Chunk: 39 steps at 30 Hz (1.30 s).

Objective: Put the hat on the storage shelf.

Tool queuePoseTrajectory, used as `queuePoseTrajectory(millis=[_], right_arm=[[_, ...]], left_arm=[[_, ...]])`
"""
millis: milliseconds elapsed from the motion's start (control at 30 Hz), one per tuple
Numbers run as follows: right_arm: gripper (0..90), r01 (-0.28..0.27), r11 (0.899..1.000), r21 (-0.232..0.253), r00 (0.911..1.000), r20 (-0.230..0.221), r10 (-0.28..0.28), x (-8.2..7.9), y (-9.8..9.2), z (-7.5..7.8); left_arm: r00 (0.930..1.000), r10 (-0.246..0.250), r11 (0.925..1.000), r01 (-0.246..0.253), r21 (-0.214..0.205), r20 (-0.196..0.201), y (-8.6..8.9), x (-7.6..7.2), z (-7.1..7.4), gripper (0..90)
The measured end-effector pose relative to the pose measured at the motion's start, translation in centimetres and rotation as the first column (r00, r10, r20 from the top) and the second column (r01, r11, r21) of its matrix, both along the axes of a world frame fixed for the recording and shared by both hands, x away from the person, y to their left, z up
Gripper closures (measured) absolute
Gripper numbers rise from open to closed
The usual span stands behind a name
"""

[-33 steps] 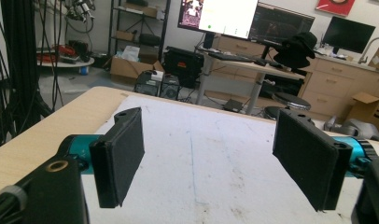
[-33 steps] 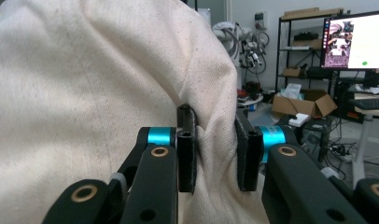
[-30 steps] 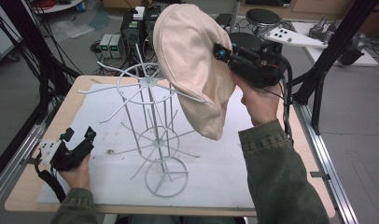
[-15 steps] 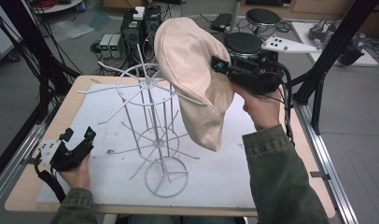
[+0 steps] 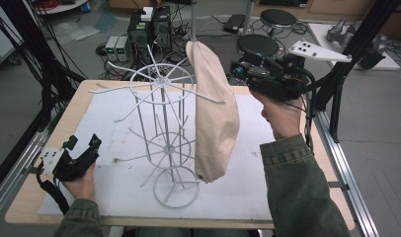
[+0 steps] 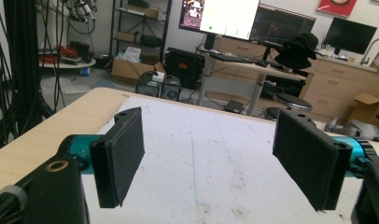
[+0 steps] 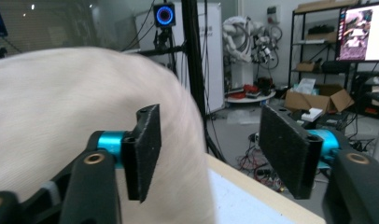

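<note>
One beige cap [image 5: 214, 113] draped over a prong at the top of the white wire rack [image 5: 164, 143], long axis running top to bottom, lower end swinging free just above the rack's base ring. Just right of it in the high view, level with the upper part of the cloth, the right gripper [image 5: 236, 74], jaws having just been opening and now spread, nothing between the pads; cap apart from them, lying off past the left jaw in the right gripper view [image 7: 61, 130], blurred there. Clearly the nearer hand for any further work on the cap: a short reach sideways toward the rack would meet the cloth again, while a pull away to the right looks free of the wires. Well apart, at the near left corner of the tabletop [image 5: 104, 96], the left gripper [image 5: 82, 143], jaws spread wide with only bare white mat between them, rack standing between it and the cap.
</note>
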State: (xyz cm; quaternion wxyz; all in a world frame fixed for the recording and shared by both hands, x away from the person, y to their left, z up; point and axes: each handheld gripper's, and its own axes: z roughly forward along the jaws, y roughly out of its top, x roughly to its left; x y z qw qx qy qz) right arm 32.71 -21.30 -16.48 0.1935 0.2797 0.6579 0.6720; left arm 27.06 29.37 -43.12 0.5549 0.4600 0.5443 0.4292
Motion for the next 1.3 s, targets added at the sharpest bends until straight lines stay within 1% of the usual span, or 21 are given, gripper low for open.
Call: queuePoseTrajectory(millis=[133, 367, 400, 467, 533, 600, 700, 800, 867, 933, 967, 1000, 1067, 1100, 1167, 1200, 1267, 1300], right_arm=[[35.7, 0.017, 1.000, 0.010, 0.9999, 0.003, -0.017, 0.0, -0.4, 0.1], [35.0, 0.042, 0.999, 0.035, 0.9990, 0.010, -0.043, -0.1, -1.3, 0.0], [34.7, 0.046, 0.998, 0.035, 0.9989, 0.010, -0.046, -0.1, -1.4, 0.0], [33.1, 0.063, 0.997, 0.036, 0.9978, 0.020, -0.064, -0.2, -1.6, 0.0], [30.2, 0.080, 0.996, 0.038, 0.9965, 0.020, -0.081, -0.3, -1.8, -0.1], [26.7, 0.131, 0.991, 0.034, 0.9908, 0.031, -0.132, -0.4, -2.0, -0.2], [22.7, 0.172, 0.984, 0.041, 0.9846, 0.026, -0.173, -0.5, -2.3, -0.5], [21.6, 0.200, 0.978, 0.056, 0.9793, 0.017, -0.201, -0.4, -2.7, -0.9], [20.6, 0.212, 0.976, 0.053, 0.9770, 0.010, -0.213, -0.3, -2.9, -1.2], [18.8, 0.232, 0.971, 0.050, 0.9724, 0.012, -0.233, -0.3, -3.1, -1.5], [17.7, 0.243, 0.969, 0.049, 0.9698, 0.013, -0.244, -0.3, -3.1, -1.6], [15.7, 0.262, 0.964, 0.044, 0.9645, 0.023, -0.263, -0.3, -3.2, -1.8], [11.5, 0.315, 0.948, 0.038, 0.9479, 0.039, -0.316, -0.4, -3.3, -2.3], [11.4, 0.333, 0.942, 0.039, 0.9413, 0.046, -0.334, -0.4, -3.3, -2.5], [11.2, 0.371, 0.927, 0.046, 0.9242, 0.078, -0.374, -0.5, -3.5, -3.1], [10.9, 0.387, 0.921, 0.047, 0.9167, 0.086, -0.390, -0.5, -3.6, -3.3], [10.8, 0.415, 0.909, 0.043, 0.9039, 0.094, -0.417, -0.5, -3.8, -3.7], [10.8, 0.425, 0.904, 0.042, 0.8994, 0.093, -0.427, -0.6, -3.9, -3.9]], left_arm=[[1.0000, 0.000, 1.0000, 0.000, 0.000, 0.001, 0.0, 0.0, 0.0, 25.0], [1.0000, 0.000, 1.0000, 0.000, 0.000, 0.000, 0.0, 0.0, 0.0, 25.0], [1.0000, 0.001, 1.0000, -0.001, -0.001, 0.006, 0.0, 0.0, 0.0, 25.0], [1.0000, 0.001, 1.0000, -0.001, -0.001, 0.004, 0.0, 0.0, 0.0, 25.0], [1.0000, 0.001, 1.0000, -0.001, -0.001, 0.004, 0.0, 0.0, 0.0, 25.0], [1.0000, 0.001, 1.0000, -0.001, -0.001, 0.006, 0.0, 0.0, 0.0, 25.0], [1.0000, 0.002, 1.0000, -0.002, -0.001, 0.005, 0.0, 0.0, 0.0, 25.0], [1.0000, 0.002, 1.0000, -0.002, 0.000, 0.004, 0.0, 0.0, 0.0, 25.0], [1.0000, 0.002, 1.0000, -0.002, -0.002, 0.004, 0.0, 0.0, 0.0, 25.0], [1.0000, 0.002, 1.0000, -0.002, -0.001, 0.002, 0.0, 0.0, 0.0, 25.0], [1.0000, 0.003, 1.0000, -0.003, 0.000, 0.001, 0.0, 0.0, 0.0, 24.9], [1.0000, 0.005, 1.0000, -0.005, 0.000, 0.002, 0.0, 0.0, 0.0, 24.9], [1.0000, 0.005, 1.0000, -0.005, -0.001, 0.002, 0.0, 0.0, 0.0, 24.9], [1.0000, 0.005, 1.0000, -0.005, 0.000, 0.002, 0.0, 0.0, 0.0, 24.9], [1.0000, 0.006, 1.0000, -0.006, 0.002, 0.005, -0.1, 0.0, 0.0, 24.9], [1.0000, 0.007, 1.0000, -0.007, 0.002, 0.005, -0.1, 0.0, 0.0, 24.8], [1.0000, 0.007, 1.0000, -0.007, 0.004, 0.005, -0.1, 0.0, 0.0, 24.9], [1.0000, 0.006, 1.0000, -0.006, 0.002, 0.003, -0.1, 0.0, 0.0, 24.8]])
